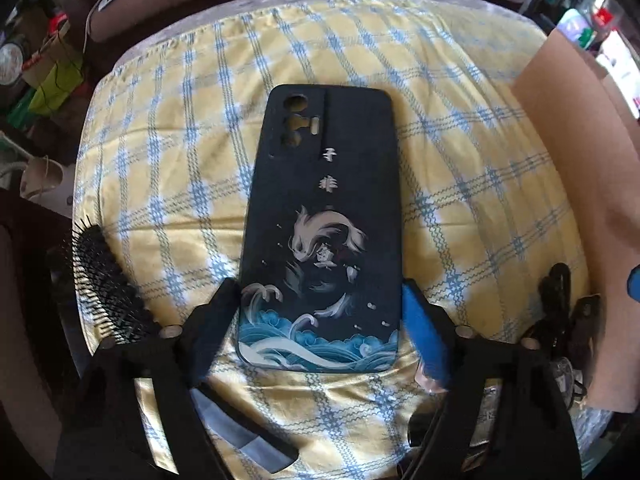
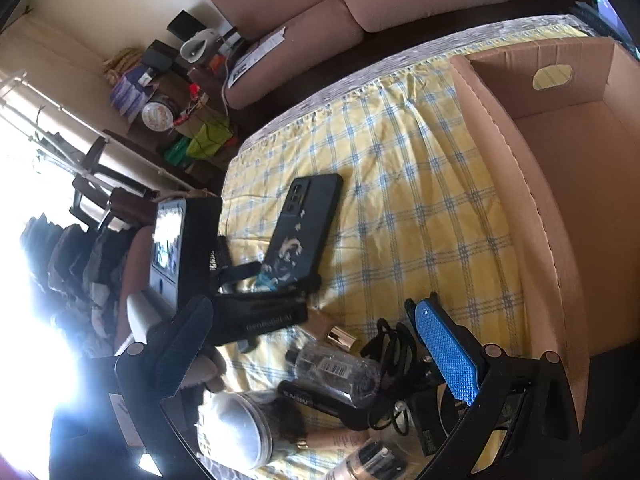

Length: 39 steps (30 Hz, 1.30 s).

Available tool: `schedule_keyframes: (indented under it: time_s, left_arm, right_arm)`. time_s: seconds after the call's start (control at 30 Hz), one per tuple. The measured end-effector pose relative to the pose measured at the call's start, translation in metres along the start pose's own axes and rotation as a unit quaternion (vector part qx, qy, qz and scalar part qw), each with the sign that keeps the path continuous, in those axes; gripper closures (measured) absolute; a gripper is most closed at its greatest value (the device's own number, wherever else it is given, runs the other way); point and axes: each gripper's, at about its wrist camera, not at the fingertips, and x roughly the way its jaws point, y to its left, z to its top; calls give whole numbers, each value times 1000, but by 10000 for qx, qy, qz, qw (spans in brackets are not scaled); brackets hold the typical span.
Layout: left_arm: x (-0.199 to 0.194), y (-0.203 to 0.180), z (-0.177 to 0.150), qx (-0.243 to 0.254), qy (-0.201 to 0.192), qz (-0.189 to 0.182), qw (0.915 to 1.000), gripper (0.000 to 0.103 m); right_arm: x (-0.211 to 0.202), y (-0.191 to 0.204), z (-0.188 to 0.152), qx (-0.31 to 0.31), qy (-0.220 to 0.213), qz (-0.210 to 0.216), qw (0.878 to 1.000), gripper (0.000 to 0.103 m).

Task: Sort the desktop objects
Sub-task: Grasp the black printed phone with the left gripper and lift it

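A dark phone case (image 1: 320, 200) printed with a white fish and blue waves lies back up on the yellow checked cloth (image 1: 180, 140). My left gripper (image 1: 320, 296) points down over its near end. The black finger touches the case's left edge and the blue pad (image 1: 420, 332) its right edge. In the right wrist view the same case (image 2: 300, 232) rests on the cloth with the left gripper (image 2: 276, 276) clamped across its lower end. My right gripper (image 2: 316, 328) hovers open above a heap of small items, with nothing between its fingers.
An open cardboard box (image 2: 560, 200) stands at the right of the table. A black hairbrush (image 1: 104, 280) lies at the left edge. A coiled black cable (image 2: 392, 352), a clear bottle (image 2: 336, 368) and a lidded jar (image 2: 240, 428) crowd the near side. A sofa stands behind.
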Motion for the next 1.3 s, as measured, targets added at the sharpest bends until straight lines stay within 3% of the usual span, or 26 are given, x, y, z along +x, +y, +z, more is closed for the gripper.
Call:
schedule_keyframes:
  time_s: [0.13,0.23,0.33,0.43,0.63,0.87,0.9,0.97,1.13,1.3]
  left_arm:
    - [-13,8,-8,-245,-210,-308,9990,27]
    - [-31,18,-19,-515,-404,-791,9947,27]
    - [-45,27,-30,-696,-444,-1240,9888,27]
    - [-57,30,-38,-928,-423,-1702,9801,27]
    - [-69,41,-46,-1089,-500,-2097,9704,27]
    - [-89,41,-65,-995,-631,-2289,9663,28]
    - [-91,39,-66,-977,-641,-2304,9661,28]
    - [-96,38,-68,-969,-688,-2319,9655,28]
    - [-123,29,-69,-939,-1007,-2448,9598,28]
    - [-162,-10,-57,-668,-1375,-2497,9562,28]
  right_arm:
    - [-4,2,-4,0,-20,41,10000,0]
    - [-7,3,-5,45,1,163,9999,0]
    - [-8,1,-7,343,55,628,9974,0]
    - [3,-3,-8,867,260,1216,9884,0]
    - [38,-10,-8,1898,423,1706,9660,1]
    - [76,-9,-5,2201,527,1391,9641,44]
    - [78,-8,-5,2187,512,1389,9645,59]
    - [78,-5,-4,2071,443,1290,9688,76]
    - [58,2,1,1777,254,1505,9722,77]
    - [3,2,18,1481,-69,1714,9740,77]
